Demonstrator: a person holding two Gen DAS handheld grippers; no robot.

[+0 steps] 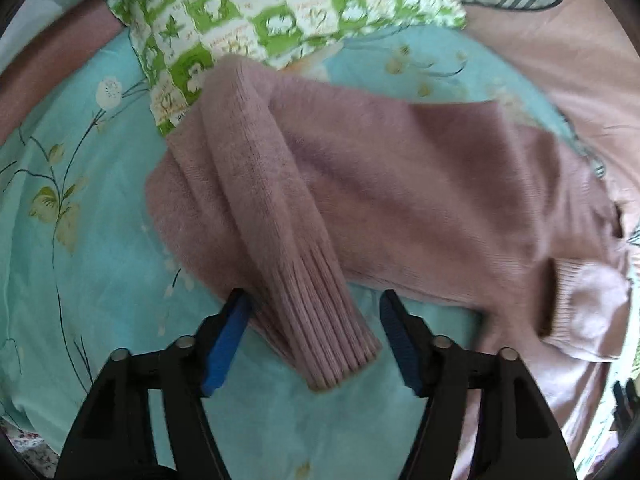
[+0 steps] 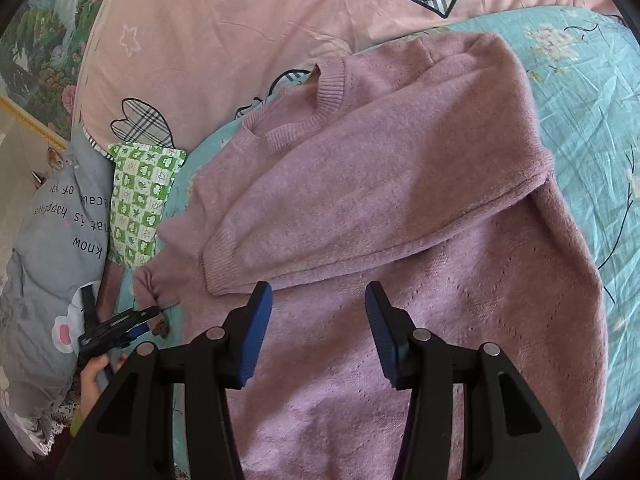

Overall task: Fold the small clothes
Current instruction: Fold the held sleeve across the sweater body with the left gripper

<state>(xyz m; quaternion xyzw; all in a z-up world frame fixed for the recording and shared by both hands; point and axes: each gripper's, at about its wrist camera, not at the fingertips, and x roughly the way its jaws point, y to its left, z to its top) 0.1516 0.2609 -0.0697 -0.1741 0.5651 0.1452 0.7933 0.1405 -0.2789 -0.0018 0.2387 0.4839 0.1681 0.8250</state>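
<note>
A mauve sweater (image 2: pixel 420 240) lies flat on a turquoise flowered sheet (image 1: pixel 100 240) on a bed, both sleeves folded across its body. In the right wrist view the sheet shows bare along the right edge of the frame; a pink quilt (image 2: pixel 240 32) with plaid patches borders the sweater's collar at the top. At the left, a green-checked cloth (image 2: pixel 144 196) and a grey pillow (image 2: pixel 60 248) crowd the sweater's side.

The right hand-held gripper (image 2: pixel 319 304) is released, its blue pads apart above the sweater's body, just below the cuff (image 2: pixel 228 268) of the upper folded sleeve; nothing is between them.

In the left wrist view the left hand-held gripper (image 1: pixel 316 308) is also released. The ribbed cuff (image 1: pixel 320 320) of the other sleeve lies between its pads, next to the left pad and clear of the right one. Bare sheet fills the left side and bottom of that frame.

The pillow's upside-down print reads "know" and "happiness"; the rest is cut off. A hand (image 2: pixel 94 380) shows at the lower left of the right view.
</note>
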